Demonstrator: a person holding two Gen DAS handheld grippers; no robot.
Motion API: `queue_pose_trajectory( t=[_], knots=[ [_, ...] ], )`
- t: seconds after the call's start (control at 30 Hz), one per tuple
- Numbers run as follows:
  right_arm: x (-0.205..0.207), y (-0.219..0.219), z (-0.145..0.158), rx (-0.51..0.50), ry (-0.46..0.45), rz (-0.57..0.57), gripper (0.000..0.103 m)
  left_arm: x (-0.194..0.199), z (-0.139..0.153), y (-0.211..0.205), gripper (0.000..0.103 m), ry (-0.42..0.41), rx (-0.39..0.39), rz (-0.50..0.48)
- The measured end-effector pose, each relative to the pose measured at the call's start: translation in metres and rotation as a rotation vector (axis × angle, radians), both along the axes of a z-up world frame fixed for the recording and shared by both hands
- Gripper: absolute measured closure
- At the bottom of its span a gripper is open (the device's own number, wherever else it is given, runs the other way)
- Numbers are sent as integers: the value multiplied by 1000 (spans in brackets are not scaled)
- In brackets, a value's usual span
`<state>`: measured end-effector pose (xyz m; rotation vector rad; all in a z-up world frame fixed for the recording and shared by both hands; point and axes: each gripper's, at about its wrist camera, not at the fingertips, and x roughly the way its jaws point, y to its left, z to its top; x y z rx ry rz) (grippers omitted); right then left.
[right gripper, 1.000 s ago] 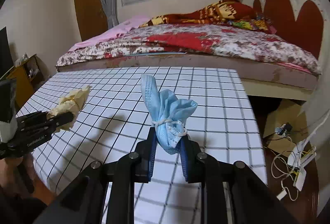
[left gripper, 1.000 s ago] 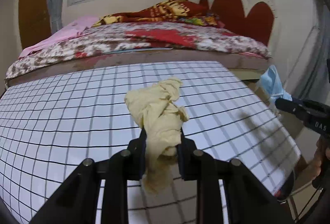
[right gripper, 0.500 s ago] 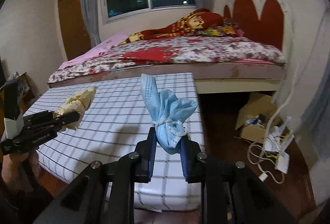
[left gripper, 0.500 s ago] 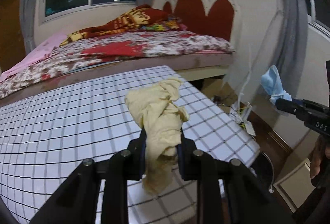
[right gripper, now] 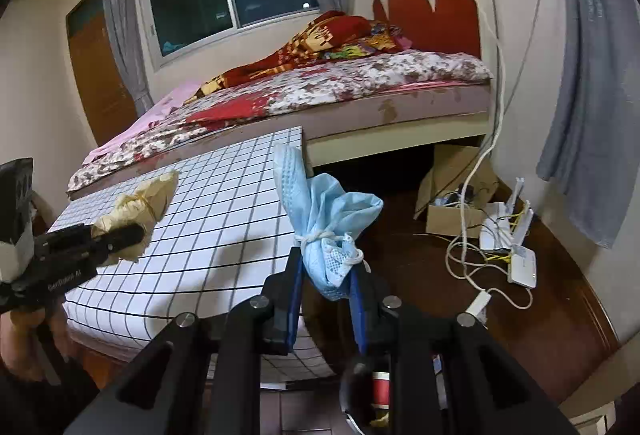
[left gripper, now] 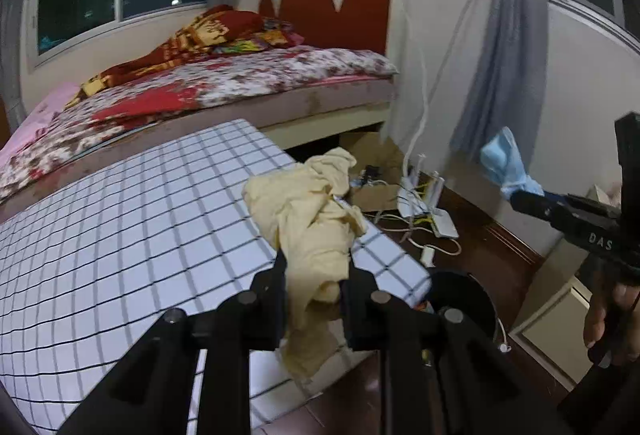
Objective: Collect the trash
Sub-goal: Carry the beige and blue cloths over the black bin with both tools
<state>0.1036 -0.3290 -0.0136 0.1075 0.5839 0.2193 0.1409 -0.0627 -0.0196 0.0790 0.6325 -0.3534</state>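
The left gripper (left gripper: 314, 285), at the bottom centre of its frame, is clenched on a crumpled yellow glove (left gripper: 310, 219) over the corner of the checked table (left gripper: 120, 227). The right gripper (right gripper: 326, 285) grasps a blue face mask (right gripper: 324, 223) tied in a bundle, at the centre of its frame. A black bin (left gripper: 468, 299) sits on the floor at lower right, beside the table.

Pale yellow, light blue, and a black-on-white grid

The crumpled glove (left gripper: 312, 219) is pale yellow; the face mask (right gripper: 324, 219) is light blue, tied with white loops. The counter (left gripper: 120, 219) wears a white cover with a black grid. The bed sheet (right gripper: 360, 83) is floral red and white, the headboard (right gripper: 436, 7) red, the curtain (right gripper: 588, 75) grey.
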Motion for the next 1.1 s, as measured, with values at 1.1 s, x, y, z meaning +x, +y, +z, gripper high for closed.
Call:
queue_pose_trajectory(
  t=[1.1],
  knots=[
    [-54, -96, -57, -33, 155, -145, 80, -37, -53, -150, 81, 146, -8, -260]
  ],
)
